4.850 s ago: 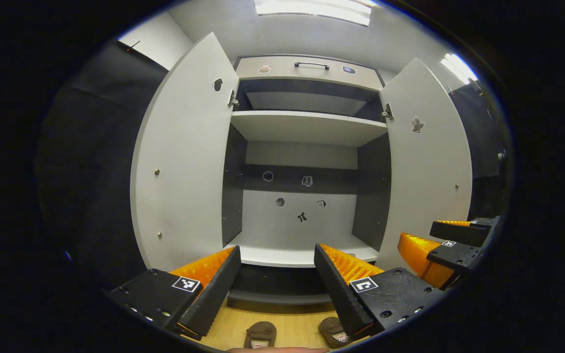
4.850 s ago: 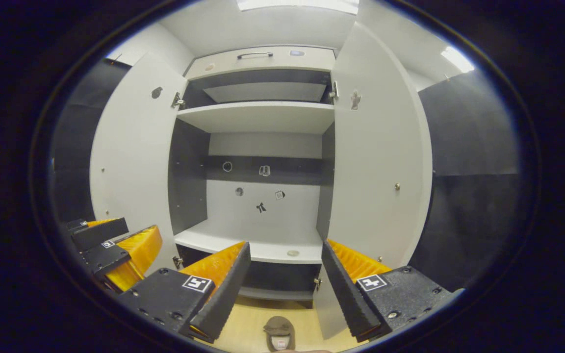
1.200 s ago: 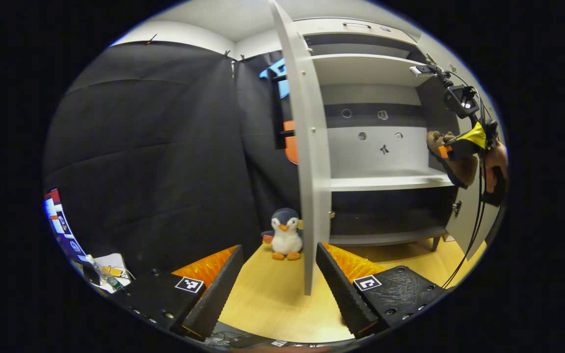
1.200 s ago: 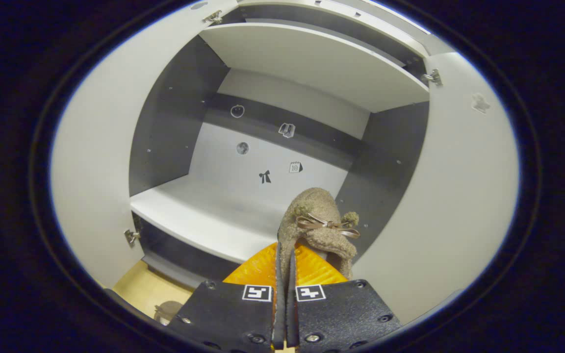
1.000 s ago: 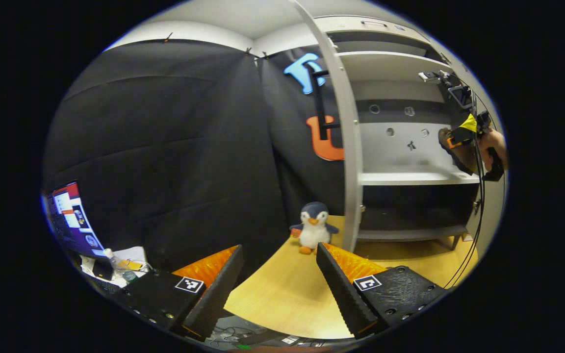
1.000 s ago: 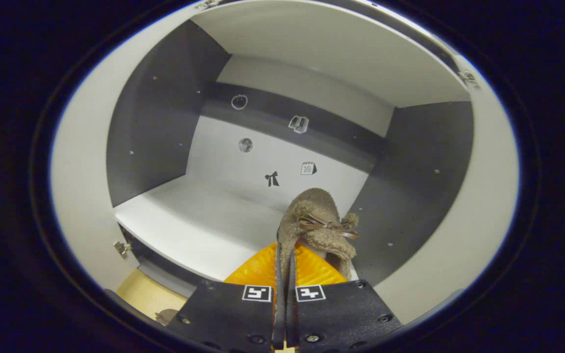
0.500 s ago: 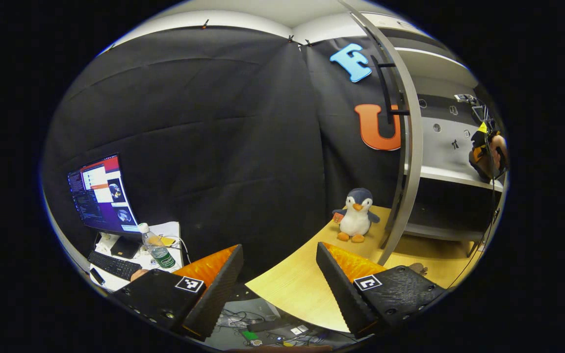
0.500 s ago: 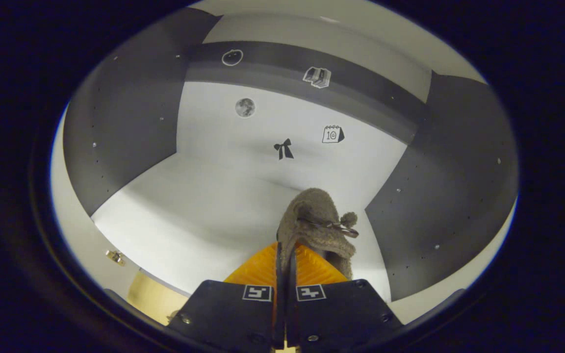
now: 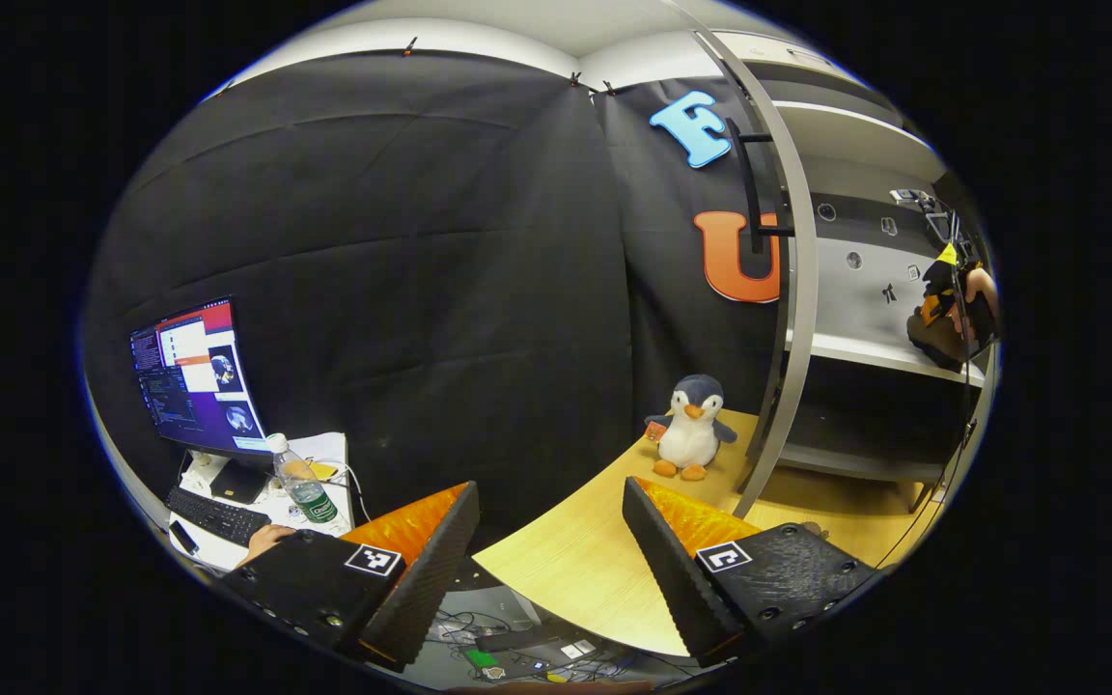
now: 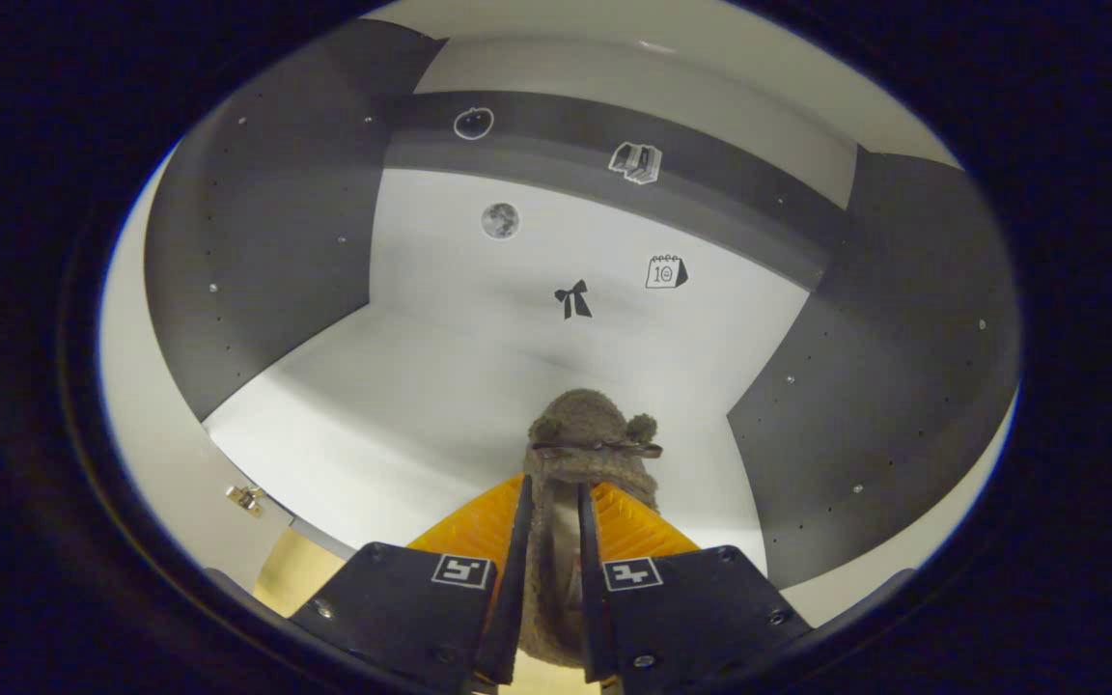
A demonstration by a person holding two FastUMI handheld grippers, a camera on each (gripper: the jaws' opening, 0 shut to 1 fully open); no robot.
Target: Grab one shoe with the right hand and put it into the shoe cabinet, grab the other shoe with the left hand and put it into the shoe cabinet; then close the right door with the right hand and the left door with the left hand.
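In the right gripper view, the right gripper (image 10: 551,541) has its fingers set narrowly either side of a fuzzy brown shoe (image 10: 587,436), whose toe points into the shoe cabinet (image 10: 266,251) above the white shelf (image 10: 392,405); whether both fingers still press it I cannot tell. In the left gripper view, the left gripper (image 9: 548,526) is spread wide and empty above the wooden floor (image 9: 575,565), a plush penguin (image 9: 692,428) beyond beside the left door (image 9: 792,290)

shoe (image 10: 583,434): fuzzy cloth | cabinet shelf (image 10: 402,425): matt, smooth | floor (image 9: 595,560): wood
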